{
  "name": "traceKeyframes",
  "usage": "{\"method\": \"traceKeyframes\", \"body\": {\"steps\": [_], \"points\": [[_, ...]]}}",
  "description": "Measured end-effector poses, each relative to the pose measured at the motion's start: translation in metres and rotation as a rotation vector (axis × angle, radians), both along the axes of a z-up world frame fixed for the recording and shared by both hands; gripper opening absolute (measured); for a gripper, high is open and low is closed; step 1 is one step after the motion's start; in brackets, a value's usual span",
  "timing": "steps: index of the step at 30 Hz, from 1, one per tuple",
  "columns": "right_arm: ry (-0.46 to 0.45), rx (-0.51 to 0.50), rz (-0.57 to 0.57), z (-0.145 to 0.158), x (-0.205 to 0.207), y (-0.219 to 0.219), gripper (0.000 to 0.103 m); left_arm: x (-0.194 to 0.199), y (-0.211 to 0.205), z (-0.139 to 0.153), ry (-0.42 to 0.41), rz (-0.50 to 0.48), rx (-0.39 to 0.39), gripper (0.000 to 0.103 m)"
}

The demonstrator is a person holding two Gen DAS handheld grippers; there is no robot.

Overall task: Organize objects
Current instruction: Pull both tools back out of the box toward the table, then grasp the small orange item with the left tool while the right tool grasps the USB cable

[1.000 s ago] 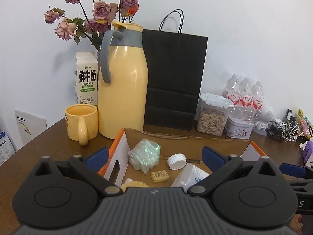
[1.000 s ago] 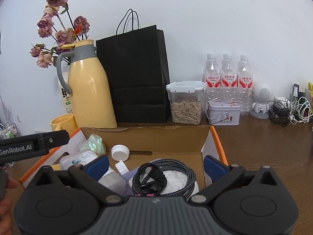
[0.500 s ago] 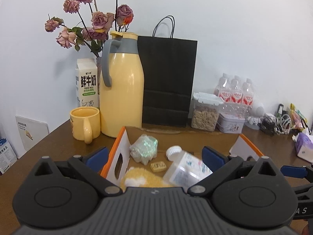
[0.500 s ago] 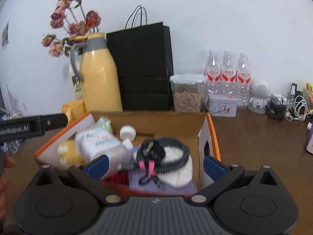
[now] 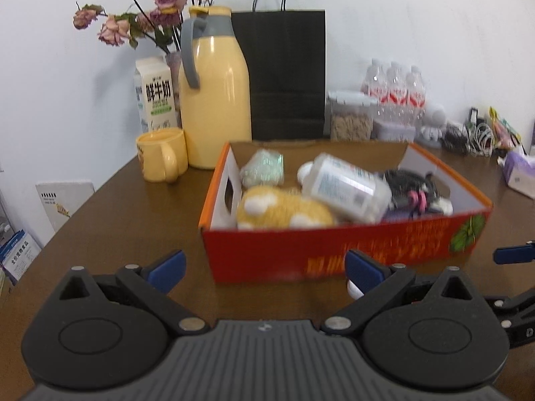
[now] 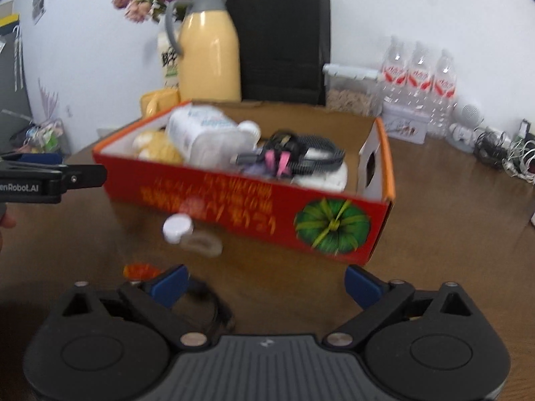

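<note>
A red and orange cardboard box (image 5: 337,250) (image 6: 254,207) stands on the brown table. It holds a yellow plush toy (image 5: 281,212), a clear plastic bottle (image 5: 347,187), a green wrapped packet (image 5: 264,168) and a black cable with pink ties (image 6: 301,157). My left gripper (image 5: 265,269) hangs open in front of the box, nothing between its fingers. My right gripper (image 6: 265,279) is wide and its jaws are closing over bare table. A small white-capped bottle (image 6: 179,229), an orange piece (image 6: 140,270) and a black cord loop (image 6: 209,304) lie before the box.
Behind the box stand a yellow jug (image 5: 214,93), yellow mug (image 5: 162,158), milk carton (image 5: 155,95), dried flowers (image 5: 150,10), black paper bag (image 5: 287,73), seed container (image 5: 351,118), water bottles (image 5: 396,92) and tangled cables (image 5: 474,137). The left gripper's arm (image 6: 50,180) crosses the right wrist view.
Both grippers have drawn back from above the box and sunk toward the table. The box's red front and the small things before it have come into view.
</note>
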State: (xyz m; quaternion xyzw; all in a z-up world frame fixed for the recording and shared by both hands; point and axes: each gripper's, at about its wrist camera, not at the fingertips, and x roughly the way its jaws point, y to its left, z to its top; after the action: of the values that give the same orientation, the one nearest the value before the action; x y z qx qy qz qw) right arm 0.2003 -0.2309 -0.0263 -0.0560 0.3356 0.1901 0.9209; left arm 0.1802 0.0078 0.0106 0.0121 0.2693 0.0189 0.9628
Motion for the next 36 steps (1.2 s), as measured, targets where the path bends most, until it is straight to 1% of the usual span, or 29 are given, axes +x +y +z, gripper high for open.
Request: {"method": "traceKeyframes", "body": {"steps": [1,3,4,7,8,9,10,12,13,14,15,16,17,25,30,34,35,36], "points": [[0.014,-0.001,0.010,-0.003,-0.001,0.001,0.092,-0.003,0.001,-0.003,0.011,-0.003,-0.001,0.103],[0.029,-0.002,0.033,-0.008,-0.004,0.003,0.081,-0.008,0.001,-0.008,0.027,-0.011,-0.004,0.103],[0.034,-0.002,0.044,-0.010,-0.005,0.006,0.078,-0.009,0.001,-0.009,0.033,-0.015,-0.005,0.103],[0.040,-0.003,0.069,-0.012,-0.006,0.011,0.063,-0.014,0.001,-0.014,0.045,-0.022,-0.016,0.103],[0.047,-0.003,0.077,-0.014,-0.005,0.012,0.055,-0.015,0.002,-0.014,0.047,-0.026,-0.022,0.103],[0.036,-0.007,0.080,-0.014,-0.007,0.014,0.051,-0.016,0.001,-0.015,0.050,-0.029,-0.026,0.103],[0.029,-0.011,0.084,-0.015,-0.008,0.015,0.049,-0.017,0.000,-0.016,0.052,-0.030,-0.027,0.103],[0.018,-0.009,0.107,-0.016,-0.011,0.017,0.038,-0.016,-0.002,-0.016,0.055,-0.037,-0.029,0.103],[0.013,-0.010,0.119,-0.016,-0.012,0.018,0.035,-0.016,-0.004,-0.017,0.058,-0.041,-0.031,0.103],[0.008,-0.009,0.130,-0.016,-0.013,0.019,0.029,-0.016,-0.005,-0.018,0.061,-0.045,-0.031,0.103],[0.006,-0.006,0.141,-0.016,-0.014,0.019,0.021,-0.015,-0.008,-0.018,0.064,-0.050,-0.028,0.103],[0.003,-0.005,0.150,-0.016,-0.015,0.020,0.017,-0.015,-0.010,-0.019,0.067,-0.054,-0.024,0.103],[0.001,-0.005,0.156,-0.016,-0.015,0.020,0.010,-0.015,-0.013,-0.020,0.071,-0.061,-0.018,0.103],[-0.032,0.017,0.133,-0.018,-0.019,0.018,0.007,-0.014,-0.030,-0.028,0.099,-0.122,0.013,0.103],[-0.069,0.072,0.061,-0.014,-0.020,0.005,0.005,-0.011,-0.046,-0.038,0.126,-0.174,0.060,0.103],[-0.095,0.117,0.010,-0.010,-0.022,-0.007,0.004,-0.008,-0.056,-0.042,0.127,-0.207,0.068,0.103],[-0.096,0.123,0.008,-0.010,-0.022,-0.008,0.004,-0.008,-0.058,-0.043,0.125,-0.218,0.068,0.102],[-0.098,0.125,0.008,-0.010,-0.022,-0.008,0.004,-0.008,-0.061,-0.043,0.124,-0.232,0.068,0.095]]}}
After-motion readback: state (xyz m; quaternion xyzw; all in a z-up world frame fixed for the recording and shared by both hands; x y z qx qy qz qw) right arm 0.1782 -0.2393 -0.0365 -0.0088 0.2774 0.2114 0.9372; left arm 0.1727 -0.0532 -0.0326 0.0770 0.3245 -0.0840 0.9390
